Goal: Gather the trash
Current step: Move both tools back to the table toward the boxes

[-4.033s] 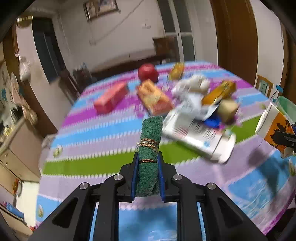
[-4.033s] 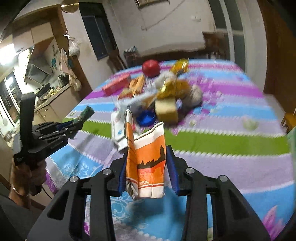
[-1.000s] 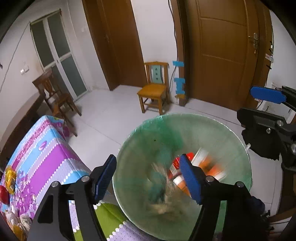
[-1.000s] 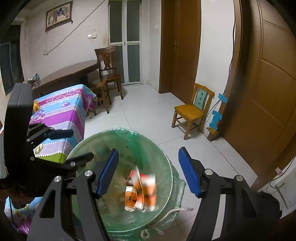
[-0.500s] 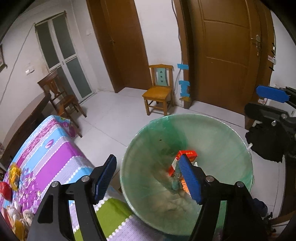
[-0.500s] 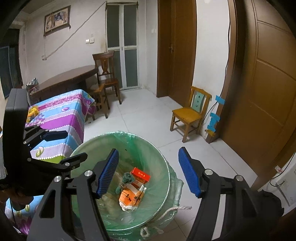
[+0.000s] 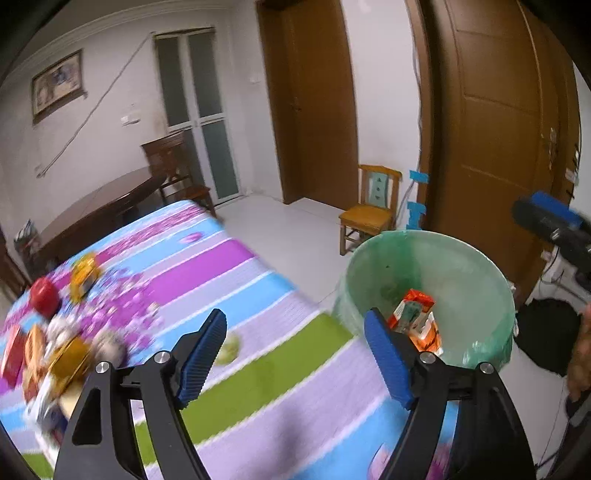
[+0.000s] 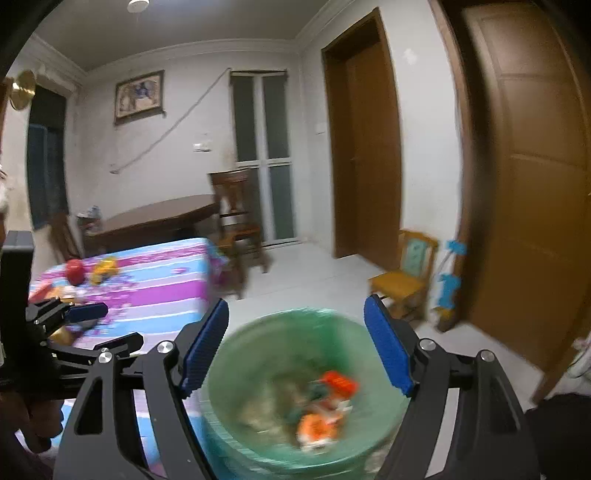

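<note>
Beside the striped tablecloth [image 7: 236, 266], a green-lined bin [image 7: 480, 266] stands on white floor [image 7: 295, 225].

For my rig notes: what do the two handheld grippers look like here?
Both match. The left gripper and right gripper have black angular frames with triangular cutouts, silver screw heads, and ribbed blue pads on each finger. No cables or sleeves show.

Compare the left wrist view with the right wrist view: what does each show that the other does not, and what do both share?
Left wrist only: the green stripe of the tablecloth near the bin, and the right tool at the frame's edge.
Right wrist only: the ceiling lamp and the left tool over the table.
Both: the bin with trash inside, the small chair, the red ball, and open, empty tools.
</note>
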`<state>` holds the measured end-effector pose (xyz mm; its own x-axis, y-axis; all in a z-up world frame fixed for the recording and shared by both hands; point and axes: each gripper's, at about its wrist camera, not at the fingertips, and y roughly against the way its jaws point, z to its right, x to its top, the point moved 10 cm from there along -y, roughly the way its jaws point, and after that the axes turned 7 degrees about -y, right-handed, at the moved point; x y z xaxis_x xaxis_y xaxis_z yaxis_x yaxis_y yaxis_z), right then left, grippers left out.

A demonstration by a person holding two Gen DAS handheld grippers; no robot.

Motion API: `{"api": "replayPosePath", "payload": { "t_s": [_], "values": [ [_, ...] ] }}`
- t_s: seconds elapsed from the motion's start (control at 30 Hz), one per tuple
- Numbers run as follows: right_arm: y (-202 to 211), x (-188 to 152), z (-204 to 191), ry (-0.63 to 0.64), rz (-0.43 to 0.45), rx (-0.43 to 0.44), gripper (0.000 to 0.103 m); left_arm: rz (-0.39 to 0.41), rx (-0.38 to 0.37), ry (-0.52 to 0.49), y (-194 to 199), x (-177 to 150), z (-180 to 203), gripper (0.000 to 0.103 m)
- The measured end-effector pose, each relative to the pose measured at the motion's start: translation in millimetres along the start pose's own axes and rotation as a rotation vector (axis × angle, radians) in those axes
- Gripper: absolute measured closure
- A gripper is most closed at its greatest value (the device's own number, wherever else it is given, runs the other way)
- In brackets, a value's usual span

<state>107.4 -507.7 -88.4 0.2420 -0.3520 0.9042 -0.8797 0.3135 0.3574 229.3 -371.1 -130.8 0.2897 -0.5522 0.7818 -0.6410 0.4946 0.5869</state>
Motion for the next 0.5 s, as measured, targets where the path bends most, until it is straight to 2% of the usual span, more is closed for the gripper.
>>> {"api": "replayPosePath", "payload": {
  "t_s": [0.27,0.4,0.5],
  "values": [
    [-28,-43,-92,-0.003,-0.139,0.203,0.030,0.059,0.100,0.144,78,-52,-81,0.023],
    [-37,-61,-150,0.008,-0.217,0.331,0.030,0.088,0.216,0.227,122,-93,-136,0.021],
    [-42,-72,-187,0.009,-0.271,0.410,0.030,0.089,0.297,0.336,152,-128,-180,0.020]
  ]
}}
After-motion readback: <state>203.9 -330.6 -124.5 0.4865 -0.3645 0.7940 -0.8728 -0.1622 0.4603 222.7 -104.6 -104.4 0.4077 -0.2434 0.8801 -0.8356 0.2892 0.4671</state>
